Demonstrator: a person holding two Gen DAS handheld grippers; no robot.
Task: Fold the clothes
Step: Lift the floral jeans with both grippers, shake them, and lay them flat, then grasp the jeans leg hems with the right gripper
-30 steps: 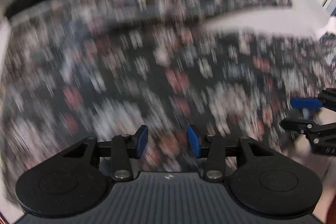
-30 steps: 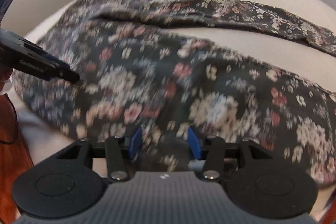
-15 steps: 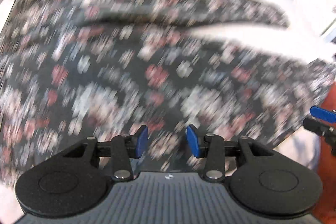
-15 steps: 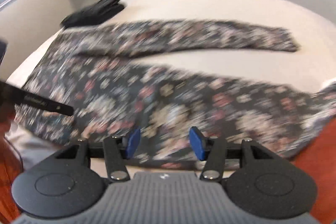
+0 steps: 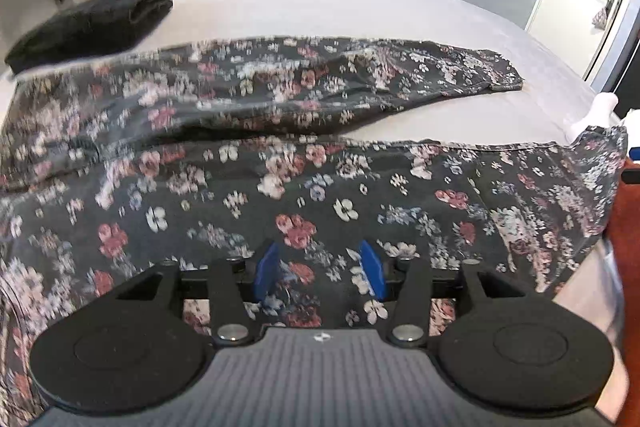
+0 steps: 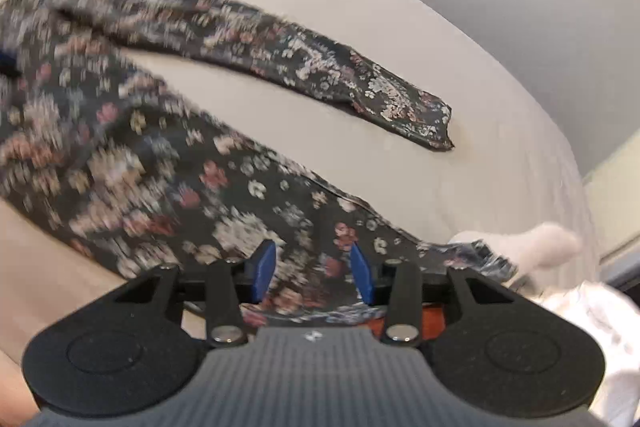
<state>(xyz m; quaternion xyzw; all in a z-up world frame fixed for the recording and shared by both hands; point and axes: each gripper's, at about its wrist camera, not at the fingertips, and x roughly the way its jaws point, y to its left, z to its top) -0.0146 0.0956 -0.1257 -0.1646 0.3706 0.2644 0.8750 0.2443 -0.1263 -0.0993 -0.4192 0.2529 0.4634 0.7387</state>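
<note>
Nearest the left wrist camera, the left gripper (image 5: 320,269) hovers over the near leg of the floral trousers (image 5: 320,187) with its blue pads well apart and nothing between them but the cloth lying beneath; it grips nothing, and likely sits there to be ready for a pinch on the fabric. The right gripper (image 6: 312,265) is likewise spread wide and empty, poised low at 6 o'clock in its own view above the hem end of that same leg, where the cloth hangs past the edge of the bed (image 6: 400,27). The trousers lie spread flat on the pale bedsheet, waist toward 9 o'clock and the two legs splayed apart in a narrow V, the far leg running to about 2 o'clock and ending in a slightly rumpled cuff. The fabric is thin and dark with pink, white and blue flowers, and would probably drape and slide easily. As it lies, the garment is open, not folded, with bare sheet between the legs. Farther off, at 10 o'clock, a folded black garment (image 5: 92,23) rests near the bed's far corner.
</note>
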